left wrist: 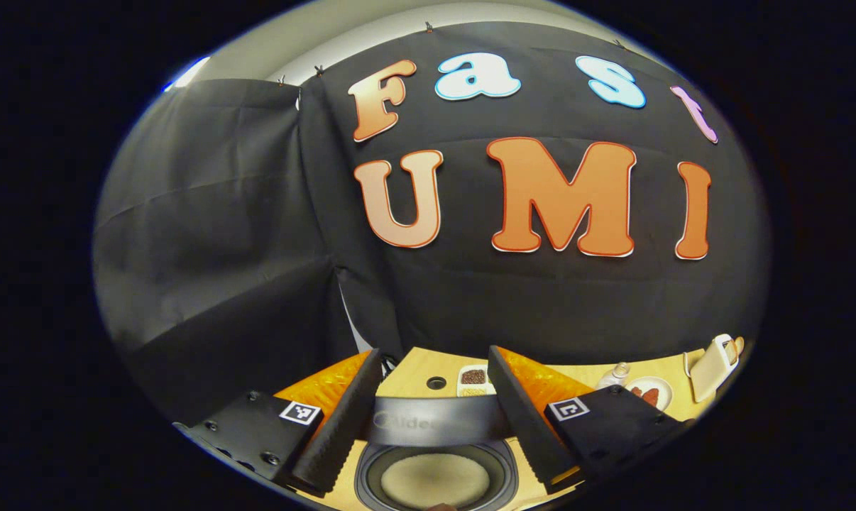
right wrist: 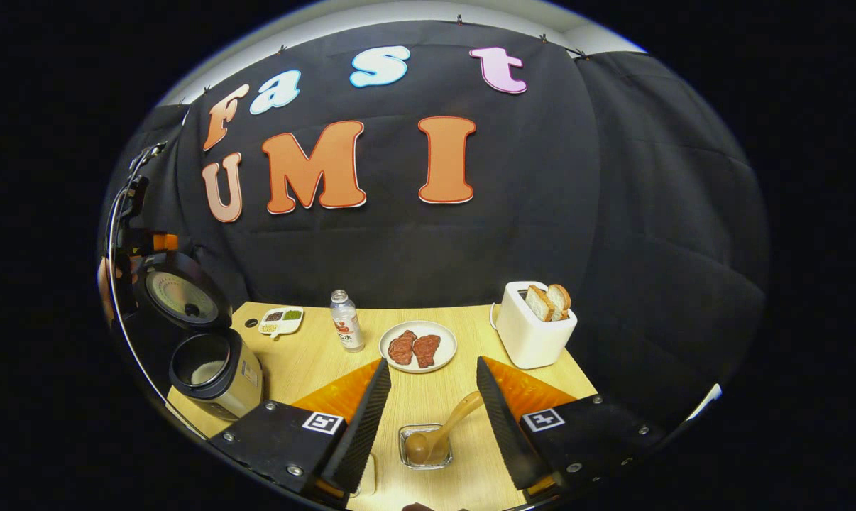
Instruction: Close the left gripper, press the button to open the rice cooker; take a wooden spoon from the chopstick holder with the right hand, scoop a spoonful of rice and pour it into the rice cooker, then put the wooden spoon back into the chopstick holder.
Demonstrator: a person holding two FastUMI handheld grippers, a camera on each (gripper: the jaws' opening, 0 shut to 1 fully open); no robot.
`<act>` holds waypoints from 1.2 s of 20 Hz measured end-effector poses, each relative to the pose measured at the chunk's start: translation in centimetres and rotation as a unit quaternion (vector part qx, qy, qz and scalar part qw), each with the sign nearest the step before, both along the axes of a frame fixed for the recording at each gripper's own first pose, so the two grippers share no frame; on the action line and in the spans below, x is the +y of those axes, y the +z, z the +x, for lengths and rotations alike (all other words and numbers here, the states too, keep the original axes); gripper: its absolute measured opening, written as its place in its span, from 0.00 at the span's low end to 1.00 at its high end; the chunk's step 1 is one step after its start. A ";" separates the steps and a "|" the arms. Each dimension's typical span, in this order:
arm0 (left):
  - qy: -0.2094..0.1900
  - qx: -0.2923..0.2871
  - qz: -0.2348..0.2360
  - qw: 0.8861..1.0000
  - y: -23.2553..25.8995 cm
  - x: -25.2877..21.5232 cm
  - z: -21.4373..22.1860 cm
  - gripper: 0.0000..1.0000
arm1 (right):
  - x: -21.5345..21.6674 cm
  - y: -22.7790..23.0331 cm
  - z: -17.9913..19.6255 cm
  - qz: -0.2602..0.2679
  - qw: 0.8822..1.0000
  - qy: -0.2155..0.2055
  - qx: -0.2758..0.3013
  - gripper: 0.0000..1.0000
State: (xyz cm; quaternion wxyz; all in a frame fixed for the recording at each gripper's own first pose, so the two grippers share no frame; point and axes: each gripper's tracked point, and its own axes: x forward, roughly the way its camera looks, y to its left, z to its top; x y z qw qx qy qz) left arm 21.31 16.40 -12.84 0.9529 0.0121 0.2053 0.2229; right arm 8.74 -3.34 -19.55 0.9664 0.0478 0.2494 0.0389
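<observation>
Directly ahead of the right hand-held gripper [right wrist: 428, 404], open and empty, the wooden spoon [right wrist: 439, 433] stands bowl-down in the chopstick holder [right wrist: 425, 447], handle slanting up-right. Left hand-held gripper [left wrist: 435, 411] hangs open above the open rice cooker [left wrist: 435, 479].

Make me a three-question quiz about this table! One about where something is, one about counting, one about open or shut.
1. Where is the wooden spoon?
A. in the clear holder
B. on the plate
C. in the toaster

2. How many bread slices stand in the toaster?
A. one
B. two
C. four

3. The rice cooker lid is:
A. shut
B. missing
C. open

Answers:
1. A, its bowl rests inside the holder.
2. B, two slices poke out.
3. C, the lid is tipped up and the pot shows.
</observation>
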 end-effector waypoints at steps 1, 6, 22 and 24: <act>-0.001 0.009 -0.004 1.000 0.2 0.3 0.4 0.94 | 0.2 0.0 0.0 -0.003 1.000 0.002 0.001 0.77; 0.016 0.109 -0.062 0.992 -3.9 -0.9 -2.1 0.95 | 1.4 0.5 0.0 0.007 1.000 0.008 -0.005 0.77; 0.002 0.301 -0.165 0.939 -18.2 -6.7 -12.2 0.99 | 5.6 -1.3 -0.8 0.024 0.998 0.054 0.011 0.77; -0.004 0.292 -0.150 0.945 -18.4 -6.5 -11.9 1.00 | 5.3 -0.9 -0.9 0.027 0.998 0.051 0.007 0.77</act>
